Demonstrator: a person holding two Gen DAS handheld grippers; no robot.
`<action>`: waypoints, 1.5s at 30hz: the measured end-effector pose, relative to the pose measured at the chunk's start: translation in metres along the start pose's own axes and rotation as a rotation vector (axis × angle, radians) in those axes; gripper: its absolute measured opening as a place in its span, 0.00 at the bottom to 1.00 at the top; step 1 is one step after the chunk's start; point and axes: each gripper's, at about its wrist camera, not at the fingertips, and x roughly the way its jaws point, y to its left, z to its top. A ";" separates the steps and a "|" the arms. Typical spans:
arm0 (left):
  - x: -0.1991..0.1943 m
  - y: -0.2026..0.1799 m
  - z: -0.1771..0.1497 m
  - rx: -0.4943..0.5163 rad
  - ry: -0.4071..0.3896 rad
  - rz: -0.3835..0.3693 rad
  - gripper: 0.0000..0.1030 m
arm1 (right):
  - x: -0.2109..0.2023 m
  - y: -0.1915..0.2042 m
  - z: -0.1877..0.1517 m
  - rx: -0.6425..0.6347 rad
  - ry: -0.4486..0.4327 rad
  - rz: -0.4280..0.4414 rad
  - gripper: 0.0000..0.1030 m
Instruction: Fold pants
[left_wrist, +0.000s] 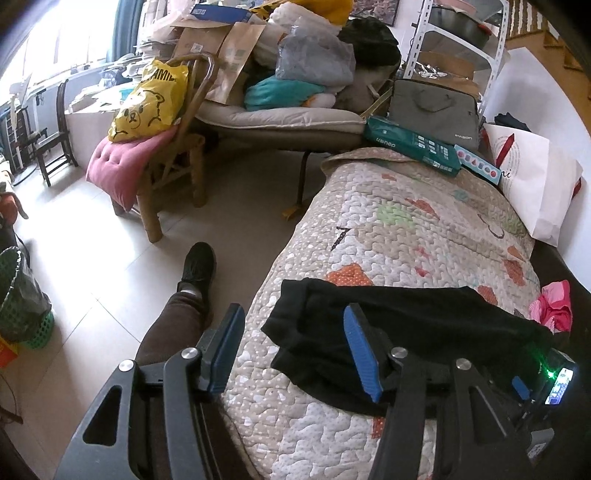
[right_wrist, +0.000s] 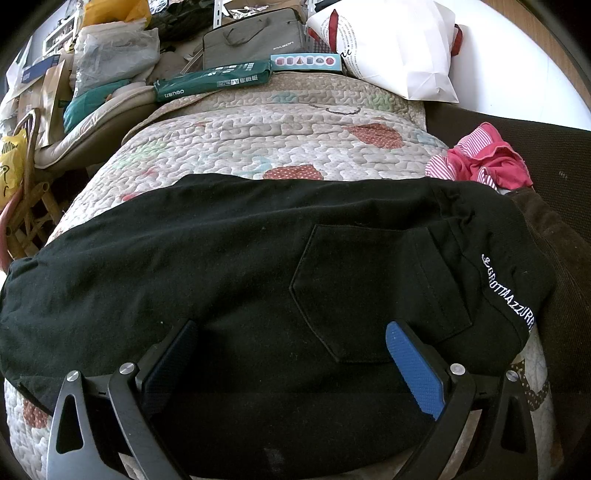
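The black pants (right_wrist: 240, 266) lie folded across the near end of a quilted cover (right_wrist: 280, 125), back pocket up, with white lettering on the waistband at the right. My right gripper (right_wrist: 291, 332) is open just above the pants, its blue-padded fingers (right_wrist: 413, 369) apart. In the left wrist view the pants (left_wrist: 424, 325) lie on the quilt (left_wrist: 406, 229). My left gripper (left_wrist: 291, 317) is open and empty at the left end of the pants, one finger over the quilt's edge. The right gripper's body (left_wrist: 550, 380) shows at the far right.
A pink striped garment (right_wrist: 484, 158) lies at the quilt's right side. A green box (right_wrist: 214, 81), a grey laptop bag (right_wrist: 255, 37) and a white bag (right_wrist: 399, 51) sit at the far end. A chair with a pink cushion (left_wrist: 125, 166) and my leg and shoe (left_wrist: 195, 269) are at left.
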 end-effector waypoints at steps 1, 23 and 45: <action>0.000 0.000 0.000 0.000 0.001 0.001 0.54 | 0.000 0.000 0.000 0.000 0.000 0.000 1.00; 0.013 0.021 0.028 -0.015 -0.024 0.079 0.54 | 0.001 0.001 0.000 0.000 0.003 -0.002 1.00; 0.039 0.031 -0.003 -0.104 0.099 0.023 0.56 | 0.001 0.002 -0.001 0.000 0.004 -0.002 1.00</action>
